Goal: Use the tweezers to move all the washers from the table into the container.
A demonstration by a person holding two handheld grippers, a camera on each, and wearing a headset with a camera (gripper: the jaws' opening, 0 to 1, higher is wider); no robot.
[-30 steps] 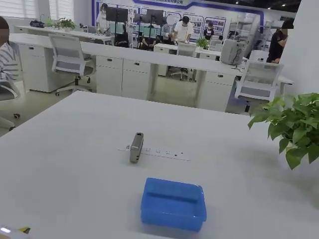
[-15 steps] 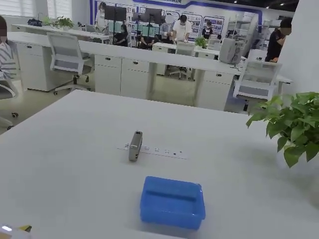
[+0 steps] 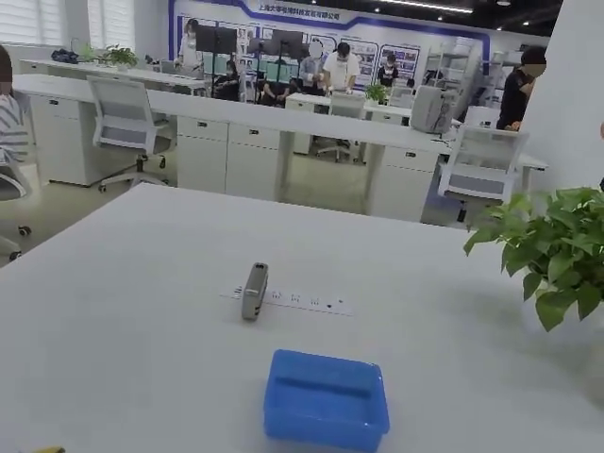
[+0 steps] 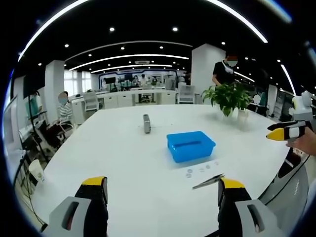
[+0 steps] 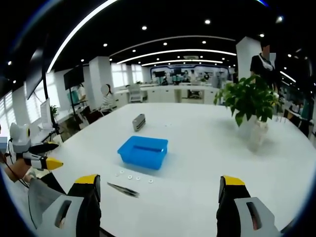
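Inspector: How are the grippers standing?

Aide: The left gripper [image 4: 163,183] and the right gripper [image 5: 159,181] are both gaping wide, gripping nothing, hovering by the table's [image 4: 123,163] near edge.

Inspector: And the work items?

Aide: The washers [image 4: 200,170] are lying between the container [image 4: 190,145] and that edge, with the tweezers [image 4: 208,181] lying just beside them. Bare tabletop is surrounding the container.

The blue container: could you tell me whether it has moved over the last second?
No. The blue container keeps its place just in front of the grey device; the whole head view merely shifted with the camera.
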